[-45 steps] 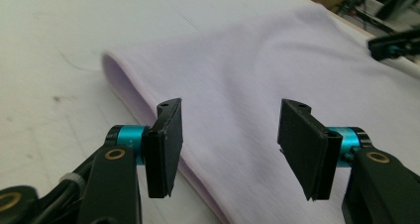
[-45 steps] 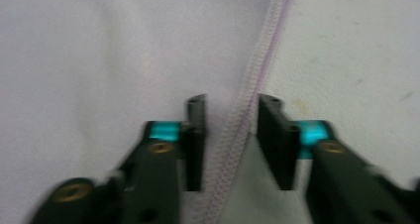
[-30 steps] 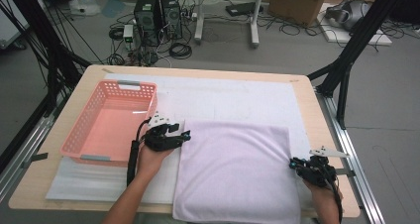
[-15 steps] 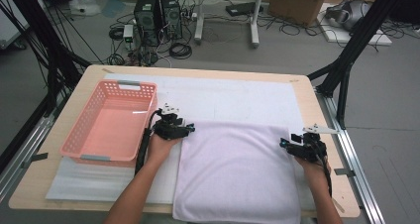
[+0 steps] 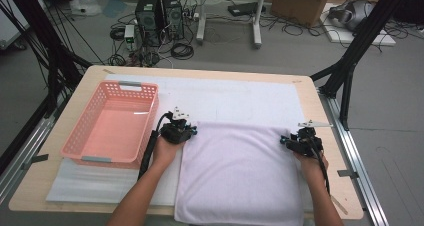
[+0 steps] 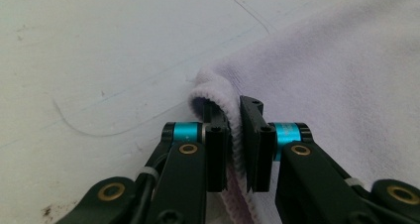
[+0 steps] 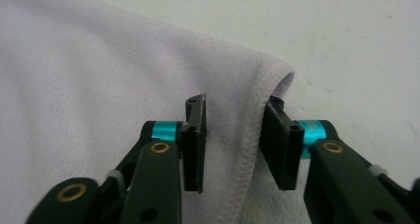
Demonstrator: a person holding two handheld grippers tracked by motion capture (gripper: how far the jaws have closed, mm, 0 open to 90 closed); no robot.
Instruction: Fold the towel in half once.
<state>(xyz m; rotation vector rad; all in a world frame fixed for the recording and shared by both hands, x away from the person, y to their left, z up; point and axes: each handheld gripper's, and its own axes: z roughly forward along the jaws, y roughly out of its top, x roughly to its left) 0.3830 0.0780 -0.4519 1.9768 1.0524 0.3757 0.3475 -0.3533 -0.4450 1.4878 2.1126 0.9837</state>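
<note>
Towel, pale lilac and spread flat, lies on the near right part of the surface, on top of a white mat that covers most of the wood; its near edge reaches the near edge of the surface. The left tongs sit at the towel's far left corner, and in the left gripper view the left tongs are nearly closed, with the stitched hem of the towel pinched between the two black jaws and the corner bunched up into a small fold just beyond them. The right tongs sit at the far right corner; in the right gripper view the right tongs stand partly open, straddling the hem of the towel, with one jaw resting on top of the cloth and the other at the edge where the corner curls up, and a clear gap remains between the jaws, so the cloth is not yet clamped. Each tool is held in a hand, with bare forearms coming in from the near side. Left of the towel, a pink slatted basket stands on the mat, just beside the left hand.
</note>
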